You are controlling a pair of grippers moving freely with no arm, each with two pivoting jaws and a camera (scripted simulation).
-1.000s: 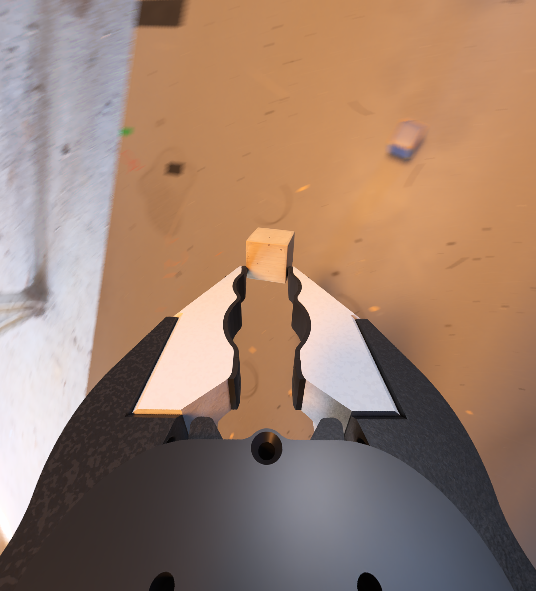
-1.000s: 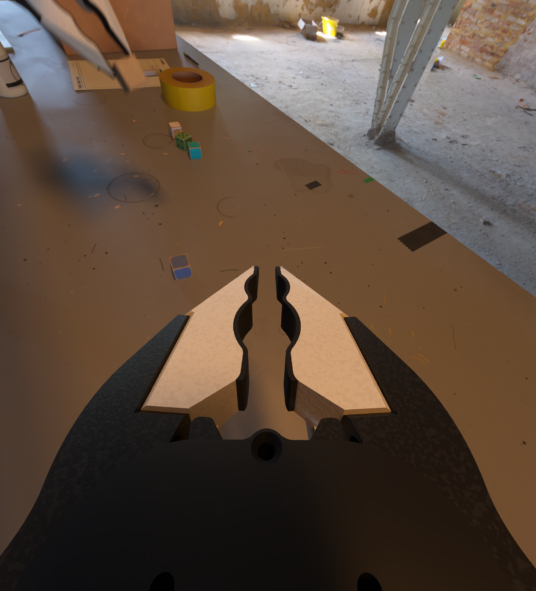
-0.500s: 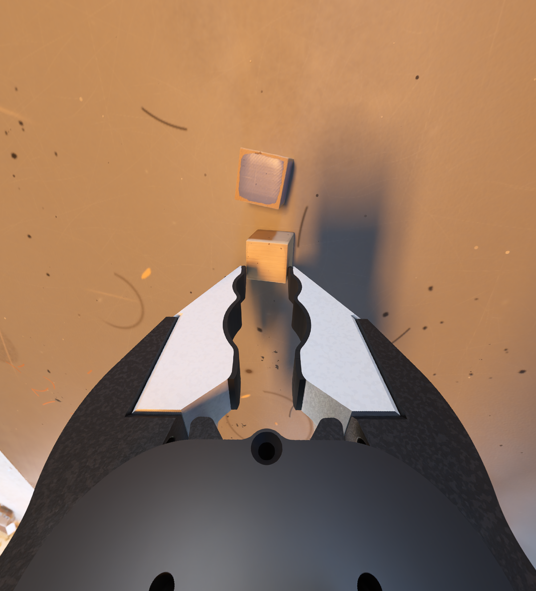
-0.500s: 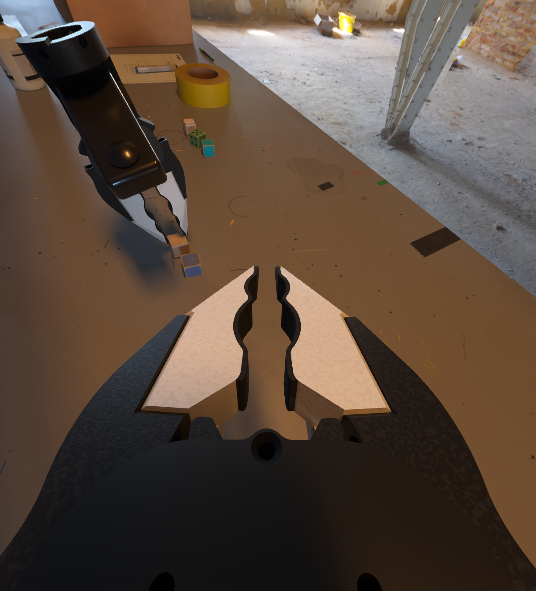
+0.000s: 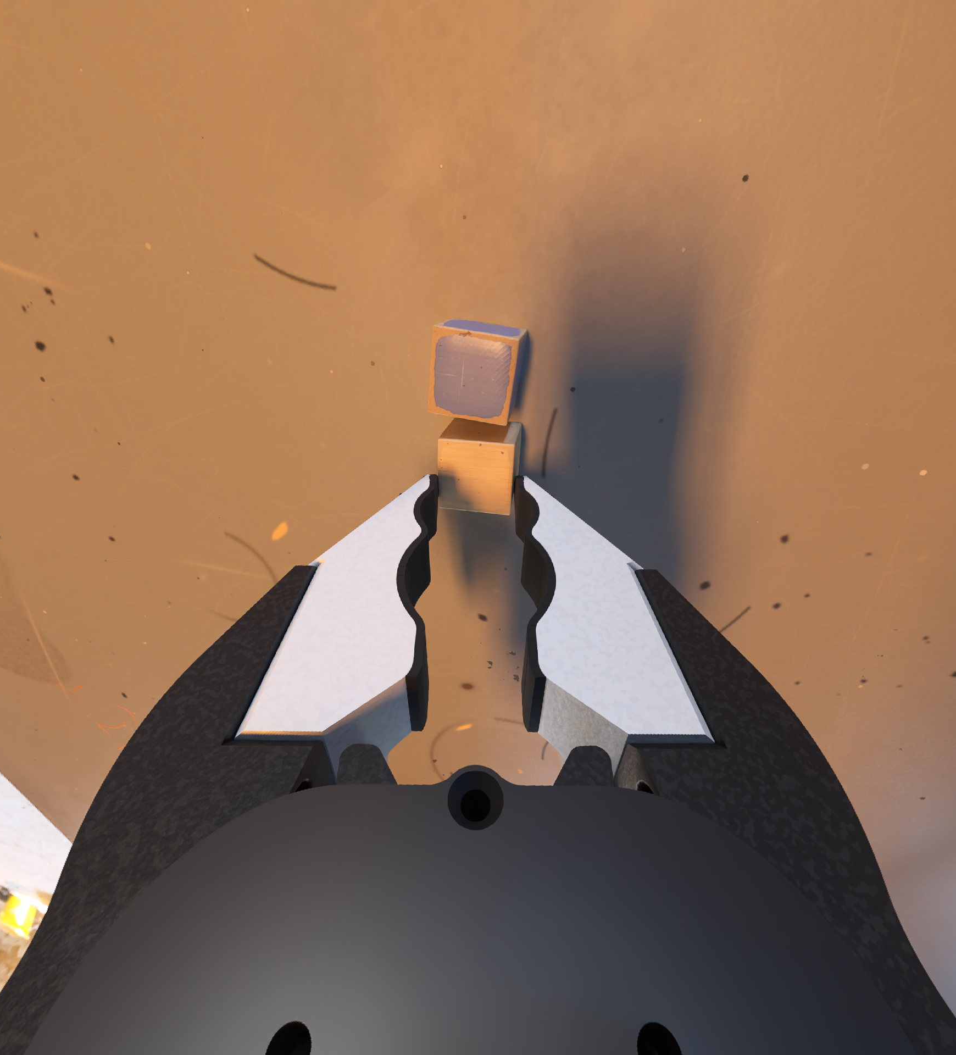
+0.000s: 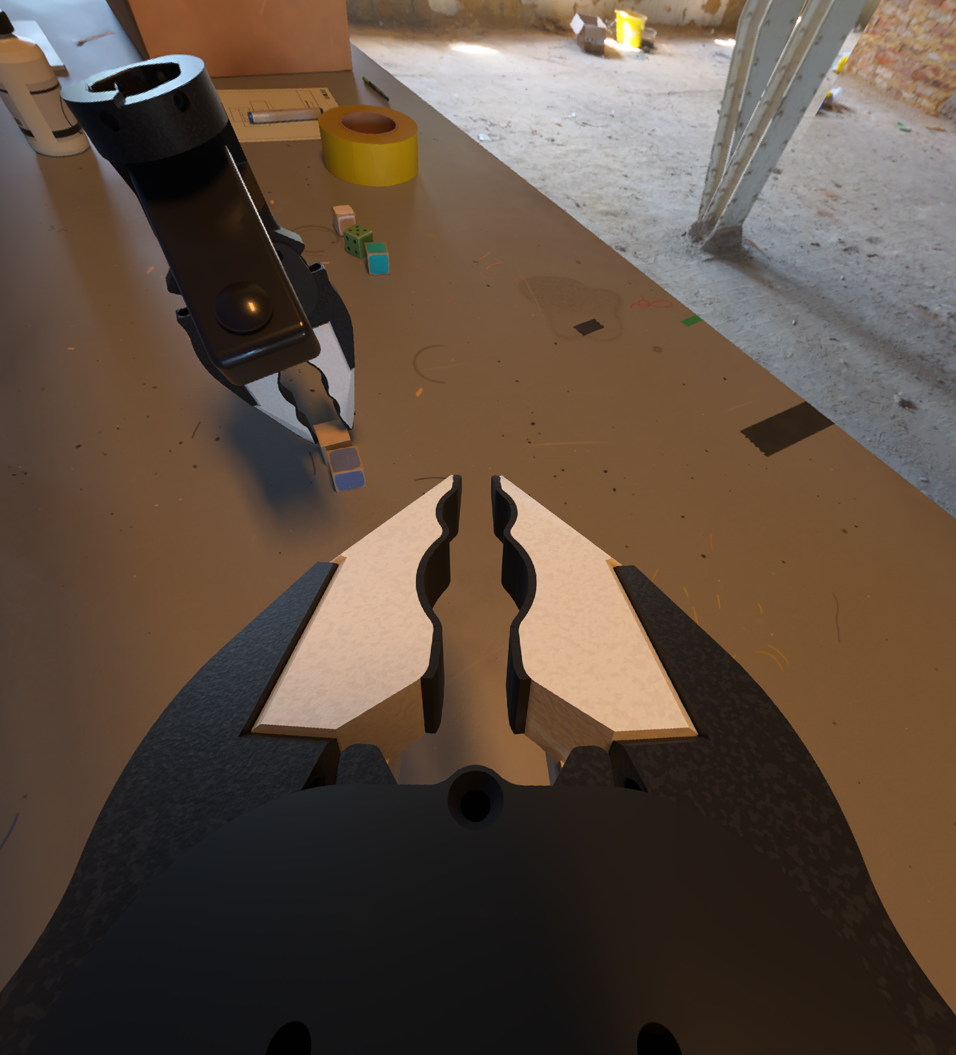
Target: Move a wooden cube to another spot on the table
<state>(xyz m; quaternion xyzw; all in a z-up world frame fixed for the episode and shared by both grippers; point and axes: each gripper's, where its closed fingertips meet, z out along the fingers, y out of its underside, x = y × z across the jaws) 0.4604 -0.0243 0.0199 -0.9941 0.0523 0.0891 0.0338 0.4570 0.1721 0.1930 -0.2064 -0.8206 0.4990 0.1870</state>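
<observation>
Left hand-held gripper (image 5: 476,485) pinching wooden cube (image 5: 478,465) at fingertips. Since a second ago it has swung from high over bench edge down to bench (image 5: 179,171) surface. Cube now low, right against blue-faced cube (image 5: 474,371); half a second ago a gap lay between them. Contact with bench not certain, seems touching or nearly. Judgement: carry done, release comes next; risk of nudging blue-faced cube on opening. Right hand-held gripper (image 6: 476,485) unchanged: empty, fingers nearly pressed together, narrow gap, hovering near over bench.
</observation>
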